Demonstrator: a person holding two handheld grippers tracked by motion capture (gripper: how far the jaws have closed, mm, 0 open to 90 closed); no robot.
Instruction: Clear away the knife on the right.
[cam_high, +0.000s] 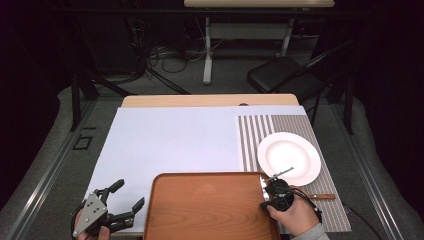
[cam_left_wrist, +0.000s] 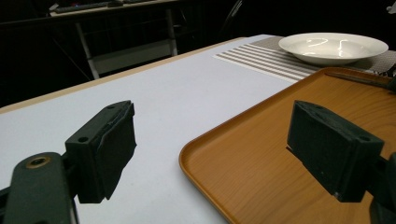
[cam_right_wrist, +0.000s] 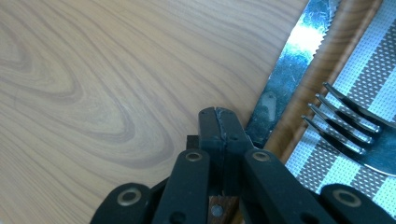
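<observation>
My right gripper (cam_high: 274, 192) is at the right rim of the brown wooden tray (cam_high: 200, 210), with its jaws closed together. In the right gripper view (cam_right_wrist: 219, 116) a wooden handle with a rivet shows between the jaws. The serrated blade of that knife (cam_right_wrist: 289, 70) runs out along the tray's rim (cam_right_wrist: 322, 60). From above, the knife blade (cam_high: 282, 173) points toward the white plate (cam_high: 289, 157). A fork (cam_right_wrist: 345, 126) lies just beside it on the striped placemat (cam_high: 260, 130). My left gripper (cam_high: 130, 193) is open at the tray's left side, nothing between its pads (cam_left_wrist: 112, 144).
The tray (cam_left_wrist: 289, 154) lies on a pale sheet (cam_high: 170, 140) covering the table. The fork (cam_high: 320, 196), with its wooden handle, lies to the right of my right hand. Beyond the table are a black chair (cam_high: 285, 75) and cables on the floor.
</observation>
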